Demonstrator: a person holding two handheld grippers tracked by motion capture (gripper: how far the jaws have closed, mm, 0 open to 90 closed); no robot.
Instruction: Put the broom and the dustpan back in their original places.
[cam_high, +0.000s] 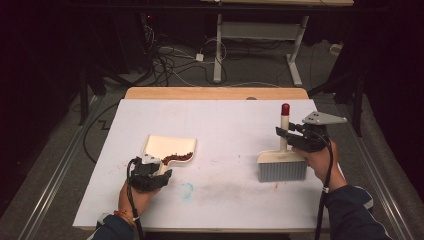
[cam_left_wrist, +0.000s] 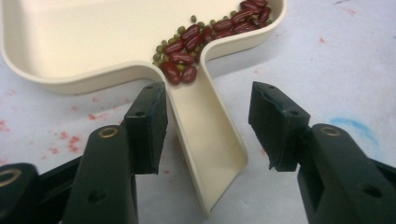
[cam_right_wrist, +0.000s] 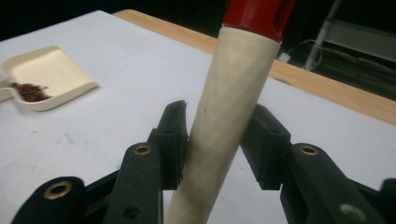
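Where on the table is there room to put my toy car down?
The widest bare patch is the middle, between the dustpan and the brush. The far strip near the wooden edge is free too. It is crowded around the left gripper and right gripper.

Both tongs are black, blocky two-jaw tools with brass-ringed screw holes. The right tongs (cam_high: 290, 136) carry a grey three-cornered plate; a black cable trails from the left tongs (cam_high: 161, 170). The person wears dark blue sleeves and a wristband.

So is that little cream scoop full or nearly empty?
Nearly empty: the dustpan holds a small pile of beans near its handle; the remaining pan is bare.
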